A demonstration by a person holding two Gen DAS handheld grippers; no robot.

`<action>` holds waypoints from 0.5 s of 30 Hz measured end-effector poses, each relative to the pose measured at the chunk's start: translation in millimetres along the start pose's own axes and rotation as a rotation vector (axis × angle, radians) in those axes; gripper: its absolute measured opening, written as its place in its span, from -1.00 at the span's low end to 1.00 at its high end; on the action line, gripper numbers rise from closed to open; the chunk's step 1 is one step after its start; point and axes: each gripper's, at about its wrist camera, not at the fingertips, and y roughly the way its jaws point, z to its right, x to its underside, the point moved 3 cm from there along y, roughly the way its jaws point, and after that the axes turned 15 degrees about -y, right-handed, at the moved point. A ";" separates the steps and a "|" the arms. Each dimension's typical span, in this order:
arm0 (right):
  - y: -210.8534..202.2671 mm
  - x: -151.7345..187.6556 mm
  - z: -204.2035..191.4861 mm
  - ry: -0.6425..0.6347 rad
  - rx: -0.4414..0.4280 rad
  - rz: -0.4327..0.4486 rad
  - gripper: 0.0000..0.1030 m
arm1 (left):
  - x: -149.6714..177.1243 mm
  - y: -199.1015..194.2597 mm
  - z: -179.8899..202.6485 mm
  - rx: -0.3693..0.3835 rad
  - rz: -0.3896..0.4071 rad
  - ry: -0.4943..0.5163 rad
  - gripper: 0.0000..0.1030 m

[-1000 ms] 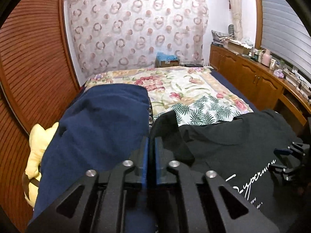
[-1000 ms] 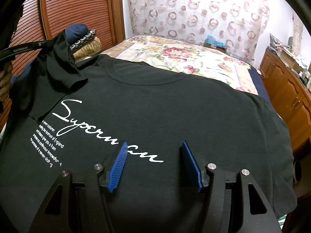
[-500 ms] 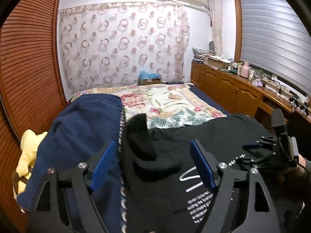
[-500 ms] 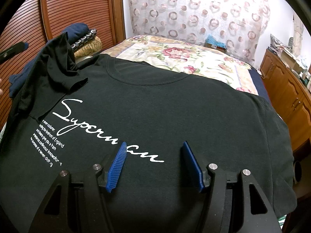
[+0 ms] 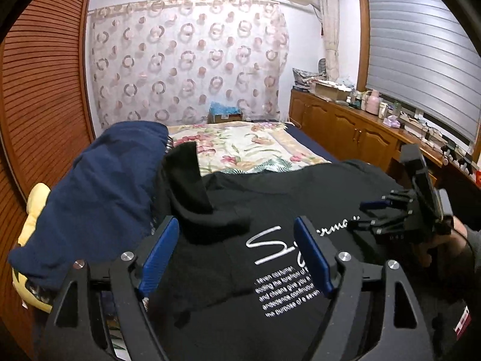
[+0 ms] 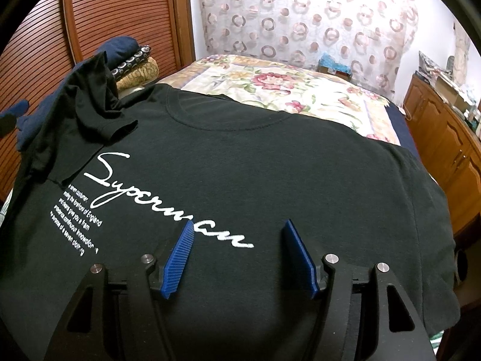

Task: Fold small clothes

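Note:
A black T-shirt (image 6: 270, 165) with white script print lies face up on the bed; it also shows in the left wrist view (image 5: 285, 204). Its left sleeve (image 6: 90, 105) is folded in over the chest and stands up in a crumpled peak, also seen in the left wrist view (image 5: 192, 186). My left gripper (image 5: 236, 255) is open and empty, just above the shirt's left side near the sleeve. My right gripper (image 6: 237, 255) is open and empty over the shirt's lower middle; it also shows in the left wrist view (image 5: 360, 213).
A navy blue garment (image 5: 99, 186) lies piled at the shirt's left, over a yellow item (image 5: 33, 207). The floral bedspread (image 6: 285, 90) stretches behind. A wooden slatted wardrobe (image 6: 120, 9) stands left, wooden cabinets (image 5: 345, 129) with clutter on the right.
My left gripper opened and let go of the black sleeve, then drew back and up. The sleeve stays folded onto the shirt. My right gripper has hardly moved.

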 end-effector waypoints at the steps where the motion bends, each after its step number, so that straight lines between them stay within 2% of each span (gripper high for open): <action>1: -5.9 2.2 2.9 0.013 -0.003 0.012 0.26 | 2.5 0.2 1.7 0.001 -0.002 0.003 0.54; 8: -56.4 28.6 43.6 0.087 0.068 0.068 0.26 | 20.8 6.0 15.9 0.025 -0.046 0.027 0.54; 11: -72.3 50.8 71.2 0.132 0.118 0.058 0.26 | 29.4 14.4 23.8 0.027 -0.082 0.051 0.54; 15: -82.0 84.8 104.4 0.200 0.179 0.022 0.26 | 42.9 32.7 30.9 0.031 -0.169 0.079 0.54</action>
